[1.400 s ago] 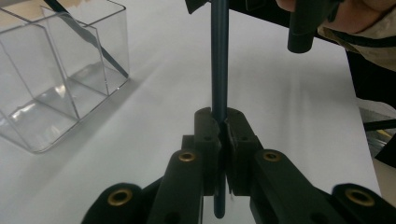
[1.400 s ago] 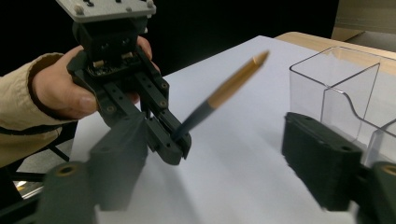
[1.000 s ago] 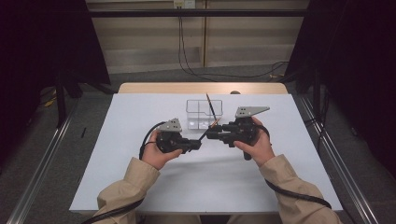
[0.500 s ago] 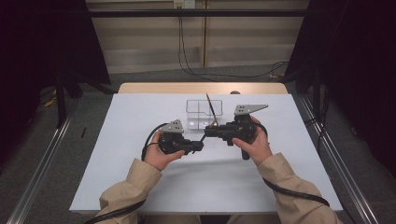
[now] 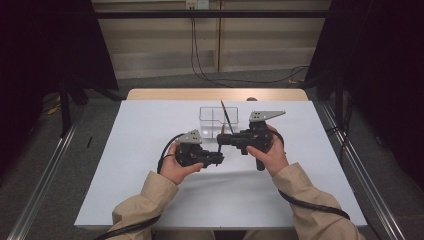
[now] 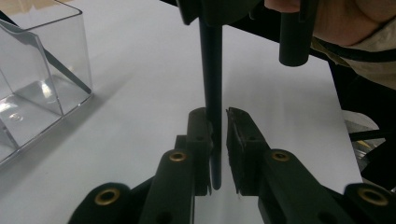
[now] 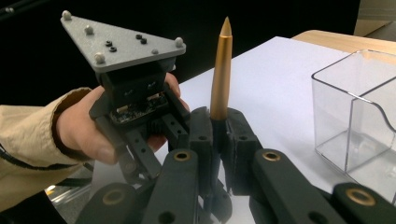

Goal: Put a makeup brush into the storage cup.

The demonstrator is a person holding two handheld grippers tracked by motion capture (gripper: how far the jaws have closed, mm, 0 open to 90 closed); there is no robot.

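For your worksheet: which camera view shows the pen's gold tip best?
The right gripper view: the gold tip rises sharp and close above the right gripper's shut jaws. The left gripper view shows the pen's dark barrel; the high view shows the pen small and thin.

Pen's (image 7: pixel 220 70) lower barrel hidden between jaws

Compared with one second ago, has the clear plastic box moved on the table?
No. The clear plastic box keeps the same gap to the wooden table edge behind it in the high view.
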